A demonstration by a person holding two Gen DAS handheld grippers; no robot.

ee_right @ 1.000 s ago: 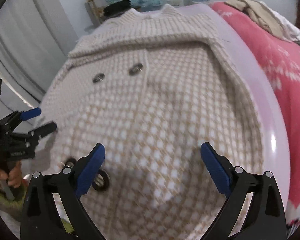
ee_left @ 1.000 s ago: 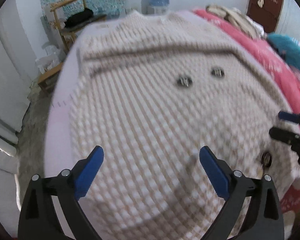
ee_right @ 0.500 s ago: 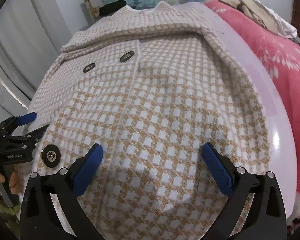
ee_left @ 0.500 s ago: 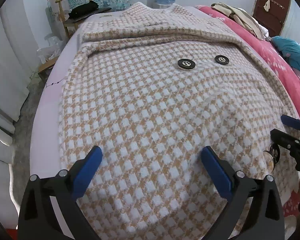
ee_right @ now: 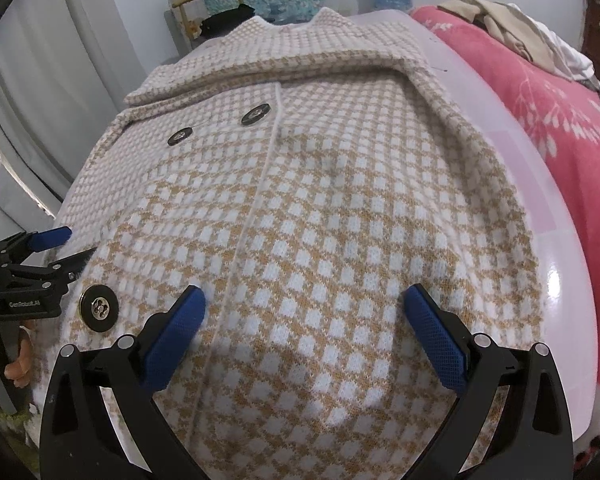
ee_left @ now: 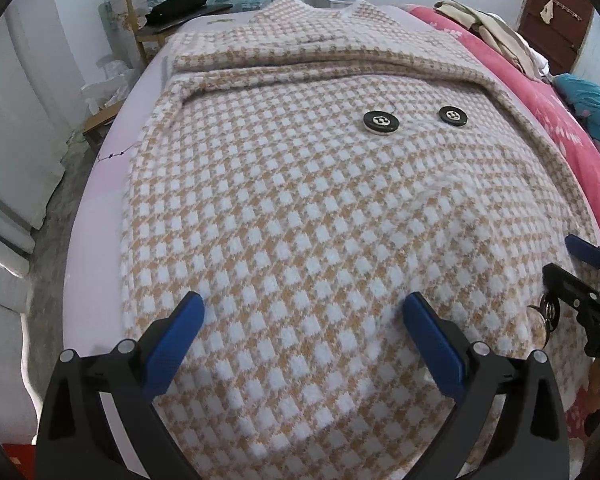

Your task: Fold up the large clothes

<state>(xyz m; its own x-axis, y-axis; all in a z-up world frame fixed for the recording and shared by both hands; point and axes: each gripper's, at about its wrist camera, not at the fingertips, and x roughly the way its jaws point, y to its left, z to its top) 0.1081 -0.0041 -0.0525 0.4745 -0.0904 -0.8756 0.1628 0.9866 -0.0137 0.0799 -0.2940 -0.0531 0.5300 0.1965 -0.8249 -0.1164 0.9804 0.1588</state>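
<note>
Nearest to each camera, both pairs of tongs are released, their blue-padded fingers spread wide with nothing between them. Left tongs (ee_left: 302, 308) hover low over the near end of a coat (ee_left: 320, 208), and the right tongs (ee_right: 304, 300) do the same beside them. From the left wrist view, the right tongs appear at 3 o'clock at the coat's edge; from the right wrist view, the left tongs sit at 9 o'clock, with fingertips of a hand (ee_right: 18, 360) below them.

Spread flat and front up on a pale lilac bench (ee_right: 556, 240), the tan-and-white checked coat fills most of both views, its collar at 12 o'clock. Two black buttons (ee_left: 381, 122) lie side by side toward the collar, and a third button (ee_right: 99, 307) lies near the right tongs' left finger. A pink bedspread (ee_right: 540, 92) runs along the bench at 2 o'clock, with a wooden chair (ee_left: 156, 12) at 11 o'clock.
</note>
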